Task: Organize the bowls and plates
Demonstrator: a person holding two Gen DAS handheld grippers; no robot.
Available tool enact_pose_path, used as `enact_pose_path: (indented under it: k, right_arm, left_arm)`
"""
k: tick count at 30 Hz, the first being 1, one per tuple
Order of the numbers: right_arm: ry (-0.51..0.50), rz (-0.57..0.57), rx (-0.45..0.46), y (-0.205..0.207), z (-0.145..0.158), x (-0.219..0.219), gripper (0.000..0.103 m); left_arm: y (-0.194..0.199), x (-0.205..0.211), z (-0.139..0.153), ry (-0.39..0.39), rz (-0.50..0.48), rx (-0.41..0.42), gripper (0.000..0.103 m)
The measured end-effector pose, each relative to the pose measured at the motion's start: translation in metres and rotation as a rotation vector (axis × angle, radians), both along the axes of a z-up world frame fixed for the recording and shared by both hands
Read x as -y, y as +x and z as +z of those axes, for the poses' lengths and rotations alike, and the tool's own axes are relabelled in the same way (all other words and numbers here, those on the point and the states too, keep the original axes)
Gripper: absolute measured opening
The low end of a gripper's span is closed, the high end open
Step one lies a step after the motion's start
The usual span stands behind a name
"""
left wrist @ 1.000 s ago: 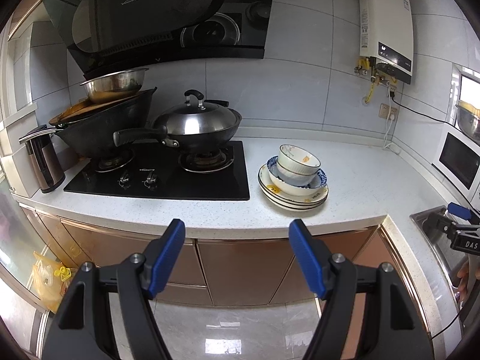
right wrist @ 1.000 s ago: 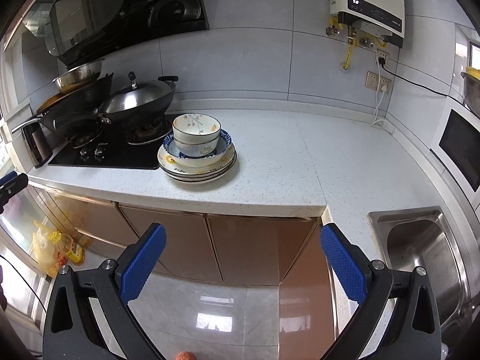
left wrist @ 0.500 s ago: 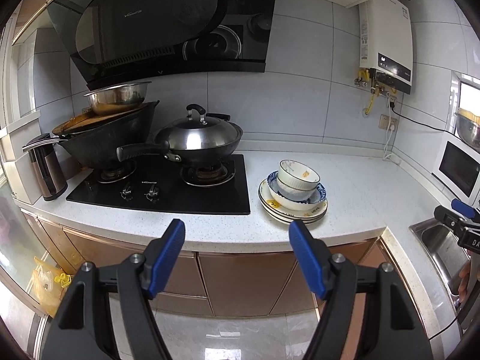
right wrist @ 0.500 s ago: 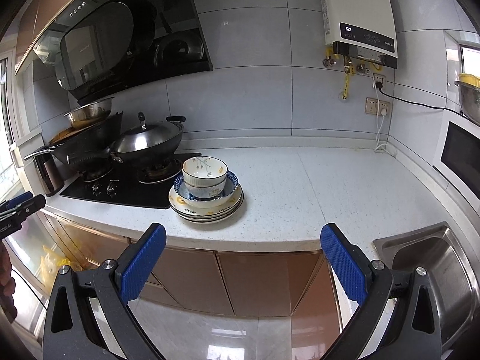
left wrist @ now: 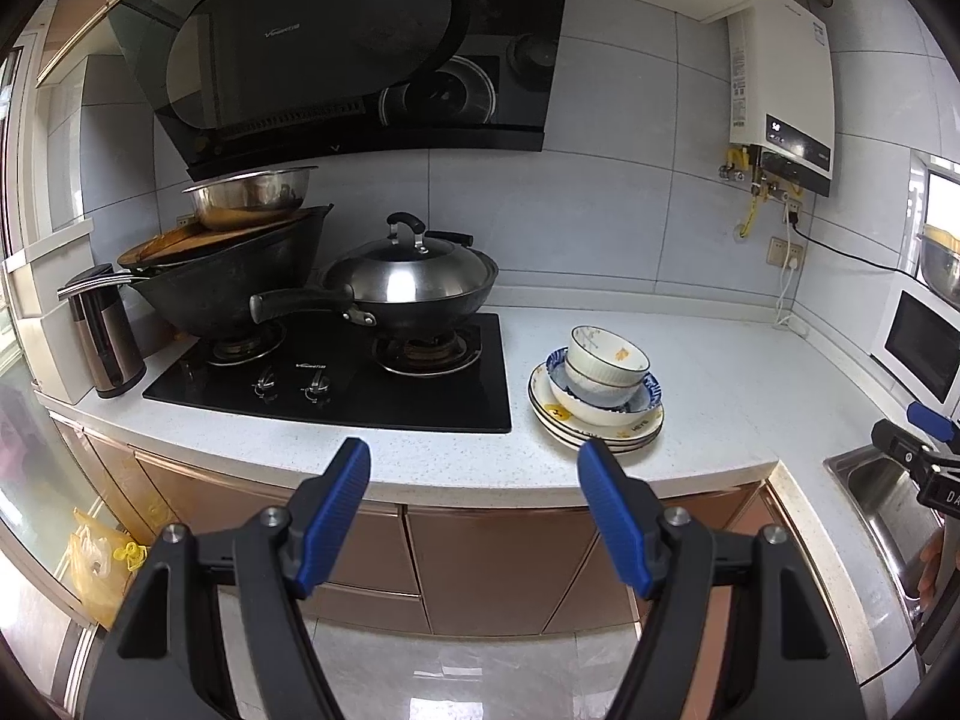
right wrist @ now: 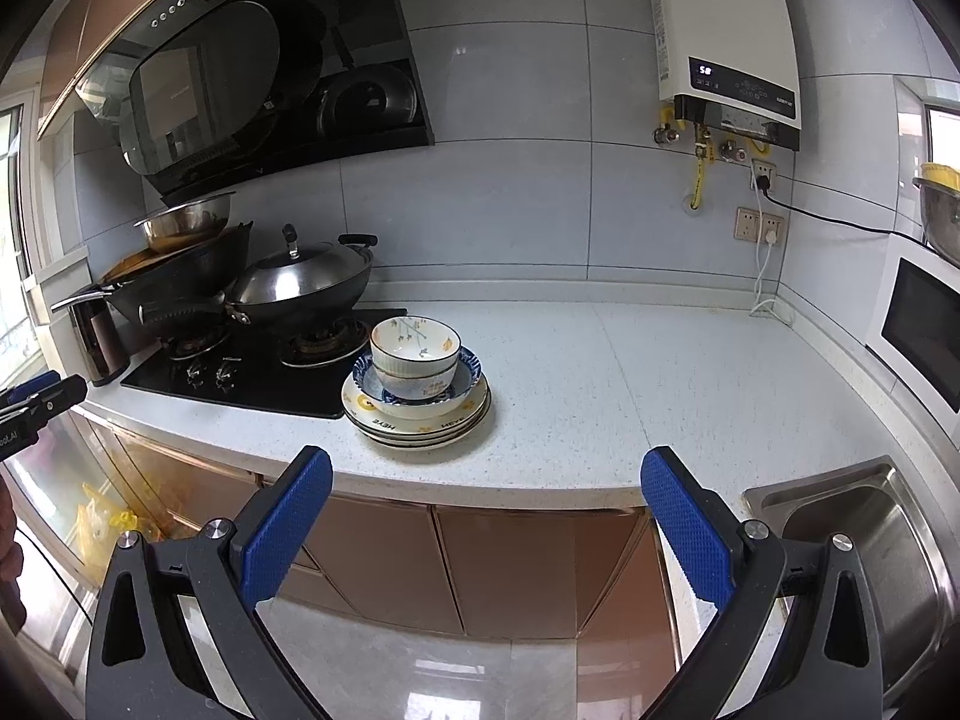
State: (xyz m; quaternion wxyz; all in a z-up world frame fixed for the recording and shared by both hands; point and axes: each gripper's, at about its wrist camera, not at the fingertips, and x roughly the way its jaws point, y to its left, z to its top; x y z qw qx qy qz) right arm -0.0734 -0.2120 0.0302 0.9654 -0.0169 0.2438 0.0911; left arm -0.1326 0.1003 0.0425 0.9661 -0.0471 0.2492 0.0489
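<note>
A stack of dishes stands on the white countertop [right wrist: 600, 372] next to the hob: white plates [right wrist: 420, 420] with yellow marks at the bottom, a blue-rimmed bowl [right wrist: 465, 375] on them, and a white bowl [right wrist: 415, 351] on top. The same stack shows in the left wrist view, plates [left wrist: 600, 426] and top bowl [left wrist: 607, 355]. My left gripper [left wrist: 474, 468] is open and empty, in front of the counter edge, left of the stack. My right gripper [right wrist: 486, 480] is open and empty, in front of the counter, below the stack.
A black gas hob [left wrist: 336, 378] holds a lidded wok [left wrist: 414, 282] and a larger black wok [left wrist: 228, 282] with a steel basin on it. A kettle [left wrist: 105, 330] stands at far left. A steel sink [right wrist: 864, 546] and a microwave [right wrist: 924, 336] are at right.
Both grippers have risen and tilted up, so the counter and dish stack now sit lower and nearer in both views. Both stay open.
</note>
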Motion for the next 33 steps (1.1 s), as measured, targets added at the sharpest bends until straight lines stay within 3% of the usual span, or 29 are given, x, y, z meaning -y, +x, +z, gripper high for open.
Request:
enact_pose_path:
  k: [17,33]
  right_arm:
    - [-0.021,0.017,-0.003,-0.0018,-0.0002,-0.005,0.101]
    - [-0.042,0.039,-0.023,0.0008,-0.0067,-0.0103,0.101]
  left_arm:
    - [-0.001,0.0049,-0.0022,0.02,0.008,-0.009,0.071]
    - [0.0005,0.0051,-0.0041,-0.011,0.01,-0.018,0.071]
